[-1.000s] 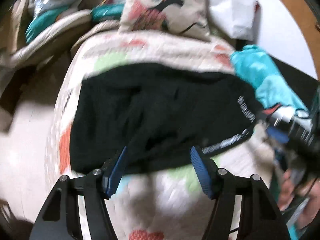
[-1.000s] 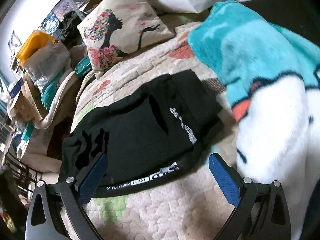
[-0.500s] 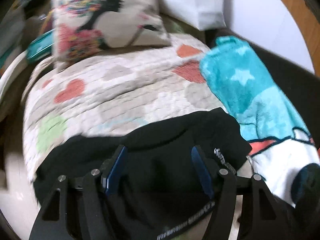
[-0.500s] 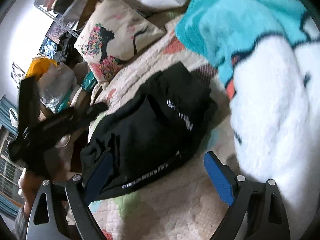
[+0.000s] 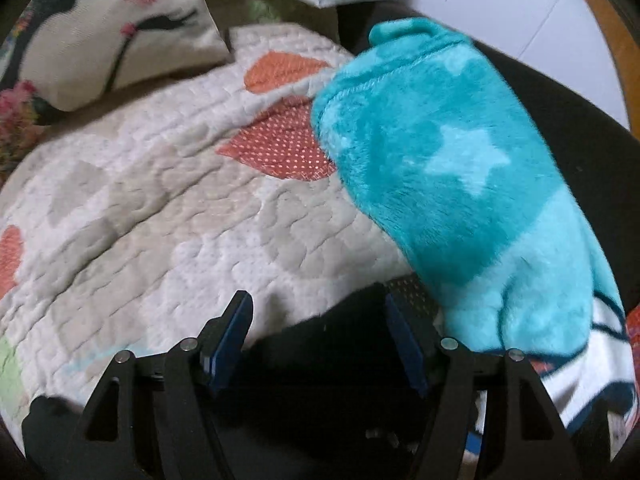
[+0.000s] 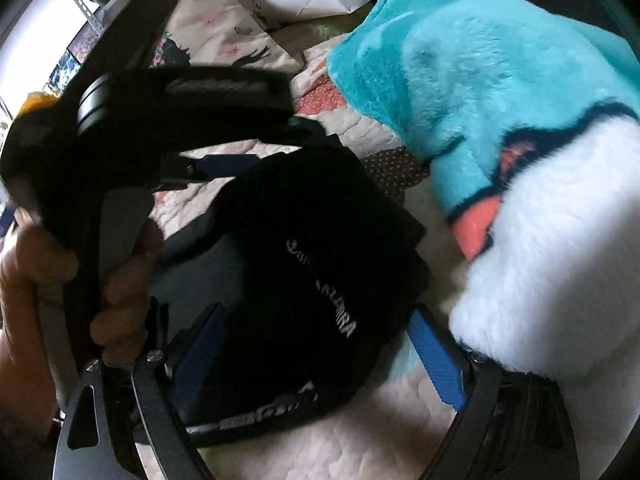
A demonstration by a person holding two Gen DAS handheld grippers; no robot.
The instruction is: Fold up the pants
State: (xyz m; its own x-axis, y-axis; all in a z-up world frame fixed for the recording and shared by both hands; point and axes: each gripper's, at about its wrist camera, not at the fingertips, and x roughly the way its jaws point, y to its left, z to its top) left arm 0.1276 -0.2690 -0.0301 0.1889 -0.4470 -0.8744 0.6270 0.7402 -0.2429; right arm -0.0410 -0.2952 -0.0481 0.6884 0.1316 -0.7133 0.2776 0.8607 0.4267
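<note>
Both grippers, left gripper (image 5: 318, 340) and right gripper (image 6: 316, 354), sit spread open over black pants (image 6: 304, 264) on a quilted bed (image 5: 160, 220); white lettering too blurry to read, fuzzy teal blanket (image 5: 440, 168) alongside.

The left hand-held gripper (image 6: 224, 160) body hides the pants' (image 6: 304, 264) left portion in the right wrist view. White lettering (image 6: 340, 320) on the fabric is blurred, unreadable. The pillow (image 5: 100, 28) is cut off by the frame edge.
</note>
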